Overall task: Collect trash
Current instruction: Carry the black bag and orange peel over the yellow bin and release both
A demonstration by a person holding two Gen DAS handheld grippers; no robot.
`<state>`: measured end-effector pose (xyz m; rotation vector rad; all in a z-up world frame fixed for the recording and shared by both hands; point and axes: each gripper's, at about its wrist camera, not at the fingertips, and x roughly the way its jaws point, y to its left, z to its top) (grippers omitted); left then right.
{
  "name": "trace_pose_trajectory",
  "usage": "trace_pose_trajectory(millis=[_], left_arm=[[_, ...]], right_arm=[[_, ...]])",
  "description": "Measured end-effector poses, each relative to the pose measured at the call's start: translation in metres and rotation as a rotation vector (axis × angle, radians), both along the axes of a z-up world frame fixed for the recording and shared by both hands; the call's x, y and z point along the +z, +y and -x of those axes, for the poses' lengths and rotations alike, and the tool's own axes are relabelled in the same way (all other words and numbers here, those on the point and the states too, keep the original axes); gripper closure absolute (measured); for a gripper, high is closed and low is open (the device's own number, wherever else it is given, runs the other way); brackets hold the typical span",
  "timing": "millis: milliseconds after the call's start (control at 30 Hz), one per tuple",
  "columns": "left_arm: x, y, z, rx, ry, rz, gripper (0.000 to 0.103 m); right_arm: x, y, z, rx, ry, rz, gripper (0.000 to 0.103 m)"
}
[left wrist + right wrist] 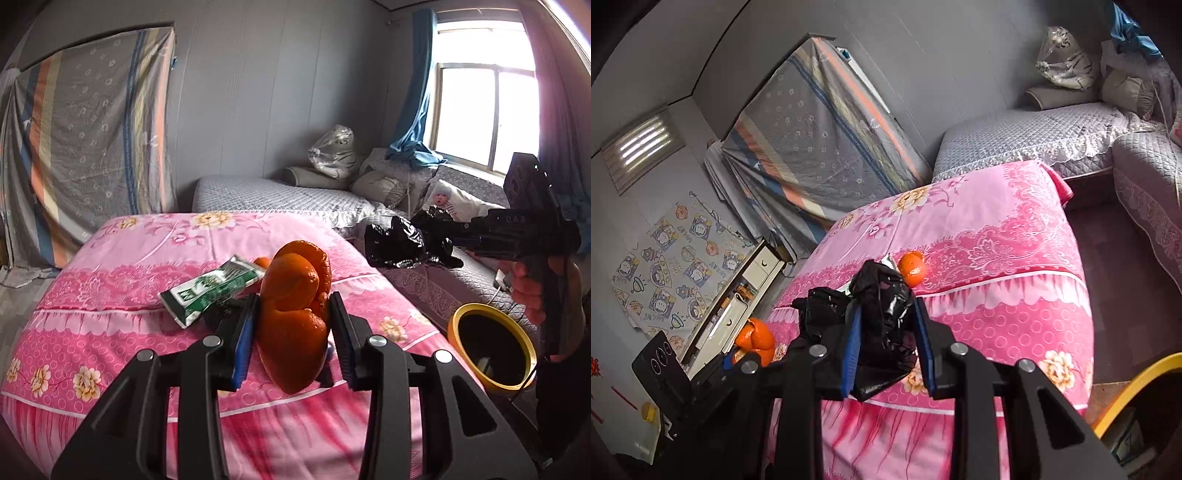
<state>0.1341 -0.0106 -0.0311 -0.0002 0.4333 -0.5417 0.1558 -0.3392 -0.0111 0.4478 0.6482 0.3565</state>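
Two grippers each hold one piece of trash above the pink flowered bed cover (147,332). The left gripper (293,325) has its fingers squeezed on a big curled piece of bright orange peel (295,314). The peel stands tall between the blue pads, its long side running up and down, with the curled top leaning away from the camera. It looks shiny and bumpy.

The right gripper (888,339) has its fingers clamped on a crumpled shiny black plastic bag (882,317). The bag bulges up past the fingertips.

A green and white wrapper (212,290) lies flat on the cover, pointing slantwise. A small orange piece (912,268) sits near it. A round yellow-rimmed bin (491,347) stands beside the bed.
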Motion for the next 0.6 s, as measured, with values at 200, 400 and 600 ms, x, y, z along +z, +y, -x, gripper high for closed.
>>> trace_pose_trajectory(millis=[200,400,600], left_arm=[[0.018,-0.032,0.009,-0.071,-0.046,-0.007,0.067],[0.029,-0.075,0.016,-0.171,-0.063,-0.018,0.067],[0.034,-0.129,0.023,-0.313,-0.076,-0.018,0.067]], right_arm=[[0.005,-0.042,0.042,-0.091,-0.031,-0.021,0.077],[0.006,-0.091,0.086,-0.227,-0.057,-0.022,0.077],[-0.006,-0.141,0.131,-0.415,-0.058,0.011,0.077]])
